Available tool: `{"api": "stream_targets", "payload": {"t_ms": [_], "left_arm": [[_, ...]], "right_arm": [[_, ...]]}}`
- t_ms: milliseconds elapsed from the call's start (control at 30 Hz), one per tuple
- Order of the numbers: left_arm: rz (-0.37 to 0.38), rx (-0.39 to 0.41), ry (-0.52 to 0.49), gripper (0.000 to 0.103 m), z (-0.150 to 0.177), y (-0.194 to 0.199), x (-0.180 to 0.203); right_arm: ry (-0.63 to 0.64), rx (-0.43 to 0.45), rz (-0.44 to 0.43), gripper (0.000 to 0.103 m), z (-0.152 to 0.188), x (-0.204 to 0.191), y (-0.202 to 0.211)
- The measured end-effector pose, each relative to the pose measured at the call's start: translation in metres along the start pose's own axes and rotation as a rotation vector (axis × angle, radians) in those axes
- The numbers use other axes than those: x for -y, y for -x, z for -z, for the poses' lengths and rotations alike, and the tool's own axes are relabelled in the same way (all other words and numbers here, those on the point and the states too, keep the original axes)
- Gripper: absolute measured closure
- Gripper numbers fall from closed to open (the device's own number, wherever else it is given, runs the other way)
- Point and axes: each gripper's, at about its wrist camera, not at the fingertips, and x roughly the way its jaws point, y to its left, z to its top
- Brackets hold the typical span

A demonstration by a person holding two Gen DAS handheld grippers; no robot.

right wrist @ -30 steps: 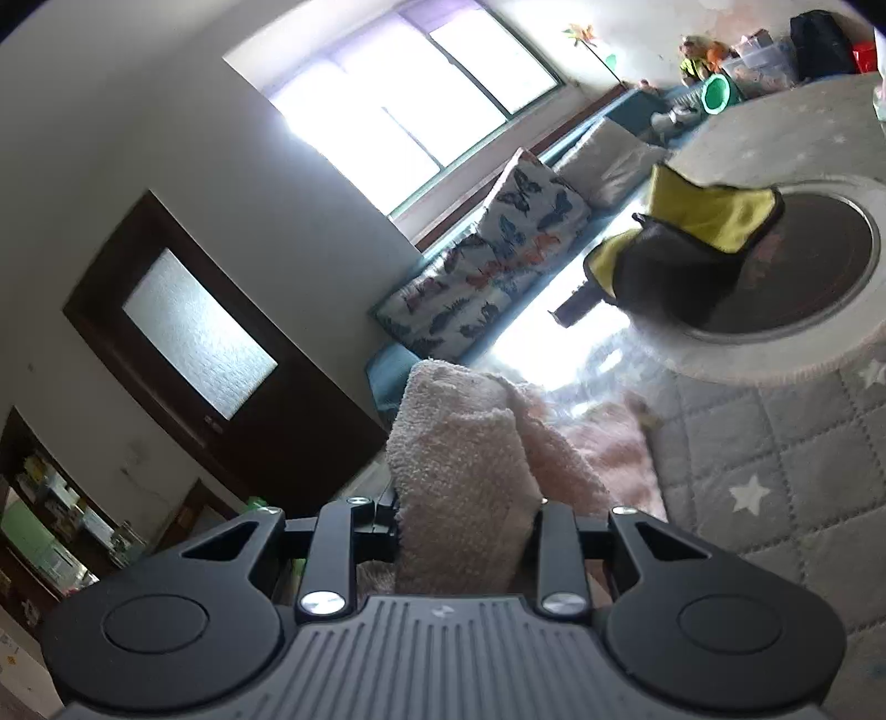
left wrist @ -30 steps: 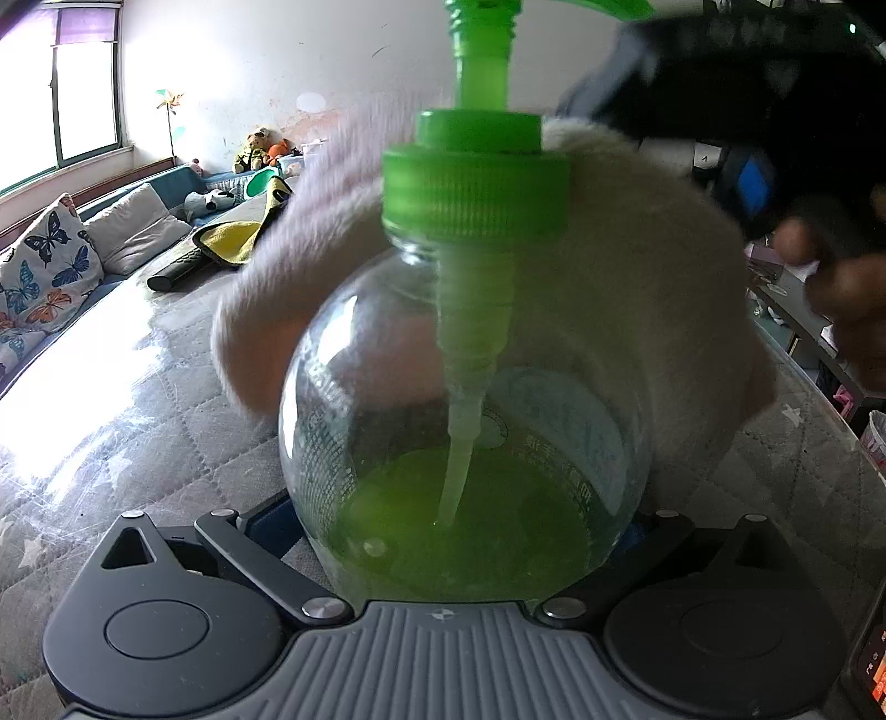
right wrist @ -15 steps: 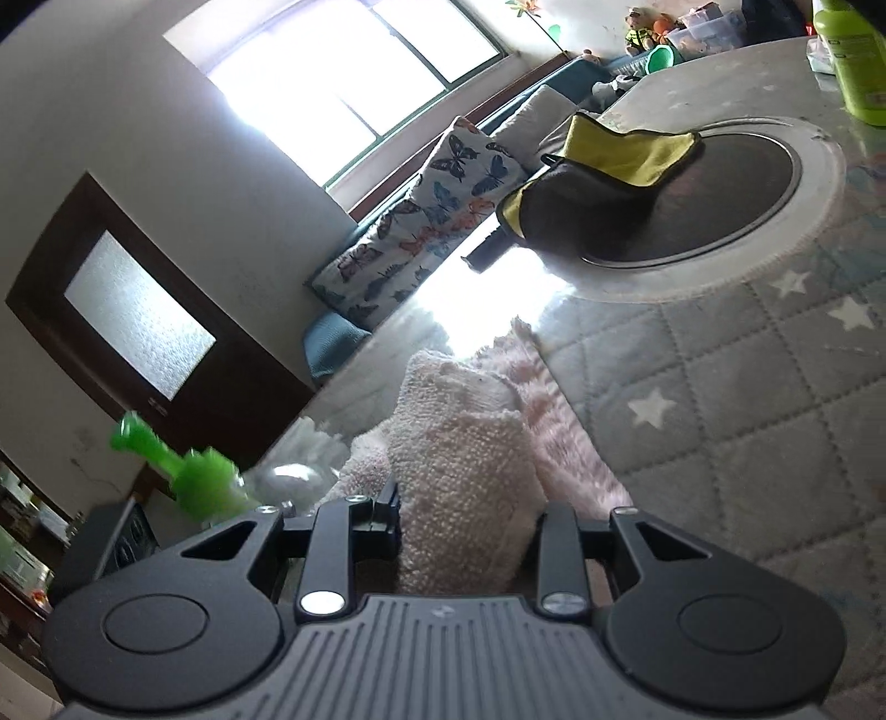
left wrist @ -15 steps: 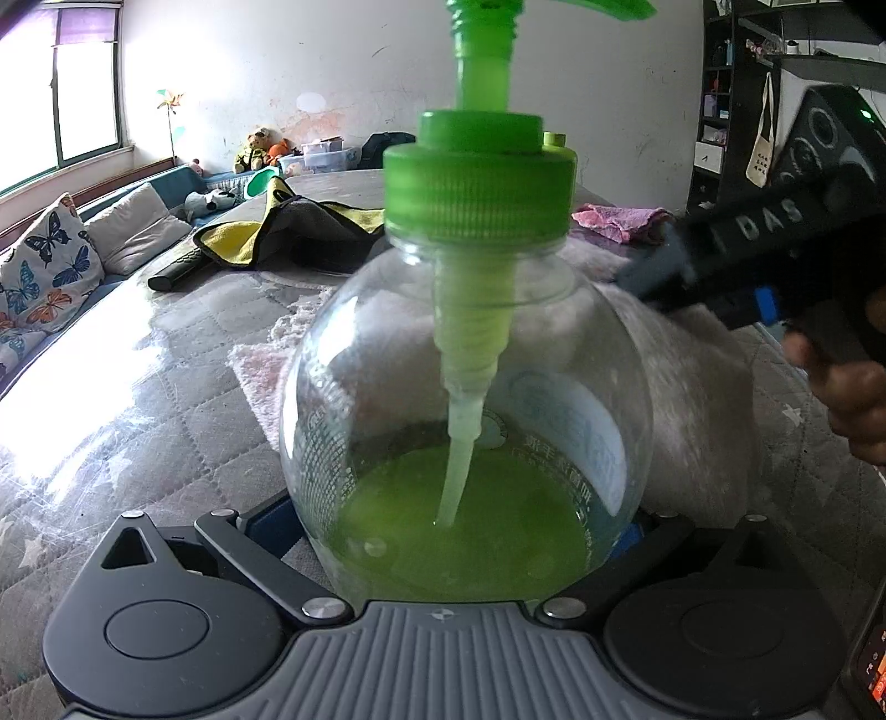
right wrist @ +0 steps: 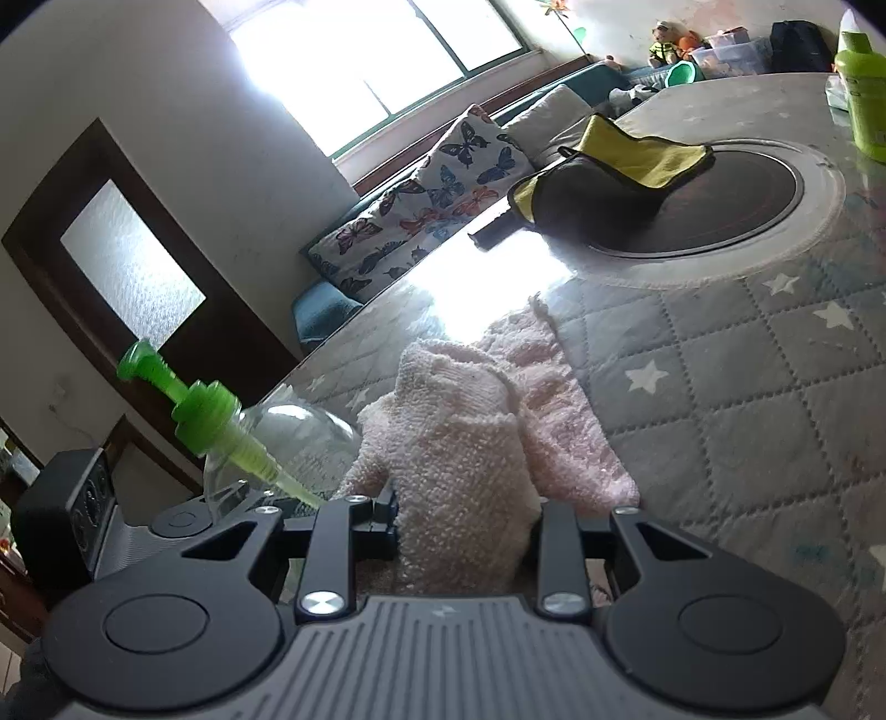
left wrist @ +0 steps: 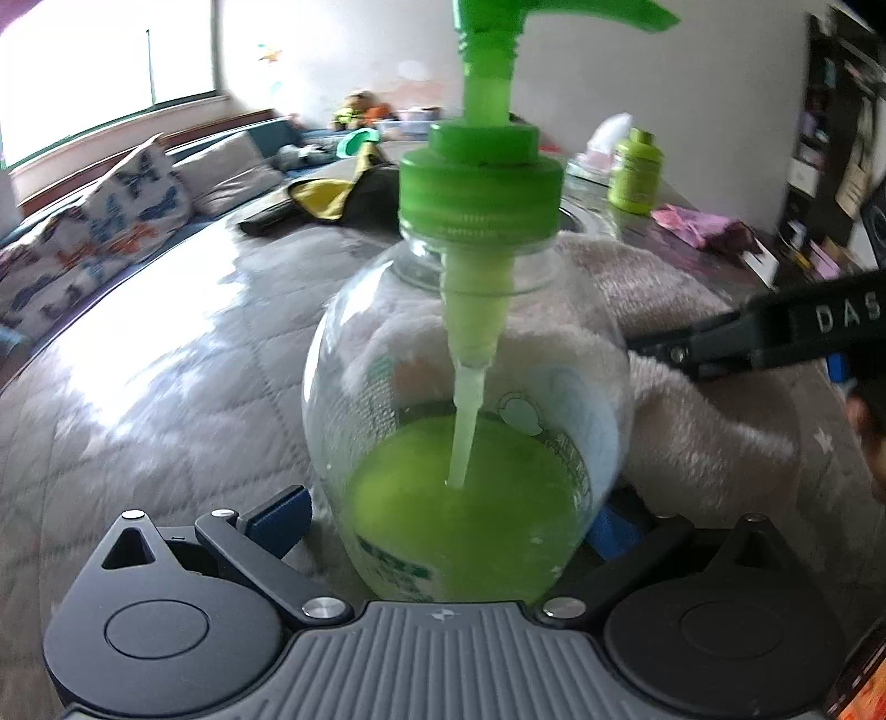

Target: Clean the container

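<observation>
The clear pump bottle (left wrist: 465,421) fills the centre of the left wrist view, upright, clamped low on its round belly by the left tongs (left wrist: 448,526); green liquid sits in its bottom third. Its green pump head (left wrist: 548,14) is cut off by the top edge. Behind it, seen partly through the glass, lies the pink towel (right wrist: 465,465), a fold of which the right tongs (right wrist: 468,531) pinch. In the right wrist view the bottle shows lower left, its base hidden. The quilted worktop (right wrist: 747,376) is blurred.
</observation>
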Motion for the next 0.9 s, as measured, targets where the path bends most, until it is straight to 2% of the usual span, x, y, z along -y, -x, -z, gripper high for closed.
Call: {"api": "stream_targets", "payload": {"t_ms": [100, 300, 467, 600, 767, 900], "left_arm": [[-0.061, 0.007, 0.094, 0.000, 0.002, 0.006, 0.002], [-0.134, 0.043, 0.280, 0.000, 0.003, 0.014, 0.006], [-0.170, 0.067, 0.330, 0.000, 0.001, 0.017, 0.010], [-0.167, 0.070, 0.331, 0.000, -0.006, 0.017, 0.009], [-0.168, 0.071, 0.232, 0.000, -0.014, 0.011, 0.007], [-0.130, 0.085, 0.157, 0.003, -0.014, 0.009, 0.008]], "right_arm": [[-0.005, -0.001, -0.001, 0.074, 0.002, -0.001, 0.001], [-0.038, 0.015, -0.004, 0.075, 0.000, 0.003, 0.003], [-0.076, 0.045, 0.006, 0.076, -0.005, 0.014, 0.009], [-0.098, 0.069, 0.025, 0.076, -0.007, 0.023, 0.016], [-0.115, 0.091, 0.047, 0.076, -0.012, 0.034, 0.025], [-0.121, 0.096, 0.059, 0.076, -0.013, 0.039, 0.028]]}}
